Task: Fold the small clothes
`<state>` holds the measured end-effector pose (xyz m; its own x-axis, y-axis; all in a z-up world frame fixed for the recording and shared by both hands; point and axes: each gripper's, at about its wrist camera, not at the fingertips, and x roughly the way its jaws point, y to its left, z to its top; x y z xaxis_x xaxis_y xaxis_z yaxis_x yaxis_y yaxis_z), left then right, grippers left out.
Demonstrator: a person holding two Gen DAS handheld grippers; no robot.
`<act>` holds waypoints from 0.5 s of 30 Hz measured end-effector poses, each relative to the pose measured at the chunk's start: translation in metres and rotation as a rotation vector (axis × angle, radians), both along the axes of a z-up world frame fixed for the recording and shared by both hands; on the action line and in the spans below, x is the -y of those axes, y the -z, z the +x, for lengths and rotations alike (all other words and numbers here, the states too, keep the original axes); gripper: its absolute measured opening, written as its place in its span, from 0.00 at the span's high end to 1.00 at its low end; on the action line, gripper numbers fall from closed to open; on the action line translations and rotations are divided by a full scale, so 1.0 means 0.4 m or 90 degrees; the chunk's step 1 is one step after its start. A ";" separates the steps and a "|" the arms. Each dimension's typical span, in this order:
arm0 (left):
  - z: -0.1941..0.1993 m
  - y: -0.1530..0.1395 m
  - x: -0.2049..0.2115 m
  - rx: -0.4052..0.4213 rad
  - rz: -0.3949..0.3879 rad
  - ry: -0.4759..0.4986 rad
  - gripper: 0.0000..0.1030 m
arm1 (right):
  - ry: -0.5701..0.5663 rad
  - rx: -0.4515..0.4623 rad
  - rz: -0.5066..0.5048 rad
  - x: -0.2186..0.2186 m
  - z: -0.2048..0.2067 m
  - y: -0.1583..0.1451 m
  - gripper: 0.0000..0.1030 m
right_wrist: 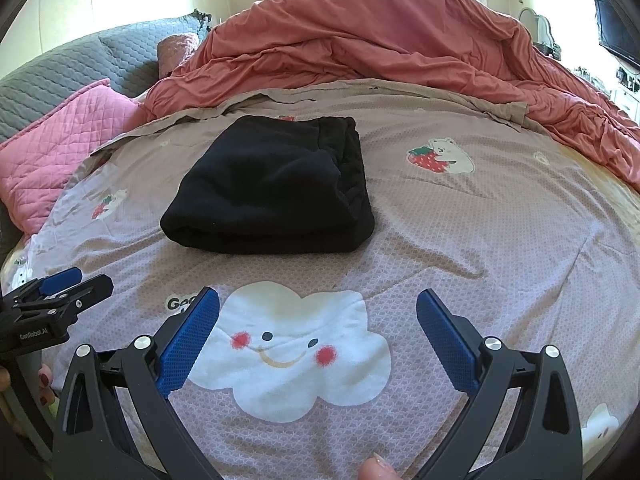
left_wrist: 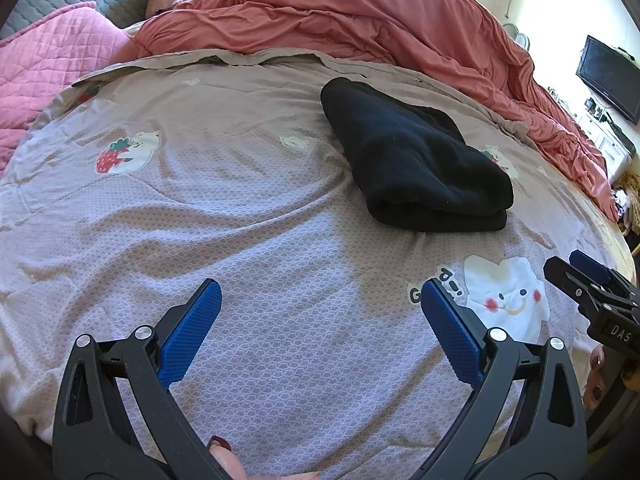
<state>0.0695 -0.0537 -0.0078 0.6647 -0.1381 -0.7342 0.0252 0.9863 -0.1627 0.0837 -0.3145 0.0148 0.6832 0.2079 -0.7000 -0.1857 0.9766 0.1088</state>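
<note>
Grippers, left (left_wrist: pixel 320 296) & right (right_wrist: pixel 318 300), jaws spread, near folded black garment (right_wrist: pixel 272 196) w/ red duvet (right_wrist: pixel 380 40) behind.

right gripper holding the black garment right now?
No: in the right wrist view the right gripper is open over the cloud print, with the folded black garment lying apart on the bedspread.

Home bedroom. Bed (right_wrist: pixel 460 220) with cartoon-print sheet, rumpled coral duvet (right_wrist: pixel 380 36) and pink quilted pillow (right_wrist: pixel 60 148) beyond the gripper. Wall-mounted TV (left_wrist: pixel 610 78) far right.
</note>
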 end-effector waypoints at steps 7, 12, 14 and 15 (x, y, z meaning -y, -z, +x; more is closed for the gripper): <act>0.001 0.000 0.000 0.000 0.000 0.001 0.09 | -0.001 0.001 0.001 0.003 -0.002 0.002 0.04; -0.004 0.000 0.006 0.001 0.002 0.005 0.09 | 0.001 -0.003 0.003 0.005 -0.001 0.002 0.04; -0.005 -0.001 0.007 0.001 0.004 0.007 0.09 | 0.001 -0.001 0.002 0.005 -0.003 0.001 0.04; -0.006 -0.002 0.008 0.002 0.005 0.007 0.09 | 0.001 -0.002 0.002 0.005 -0.001 0.002 0.04</act>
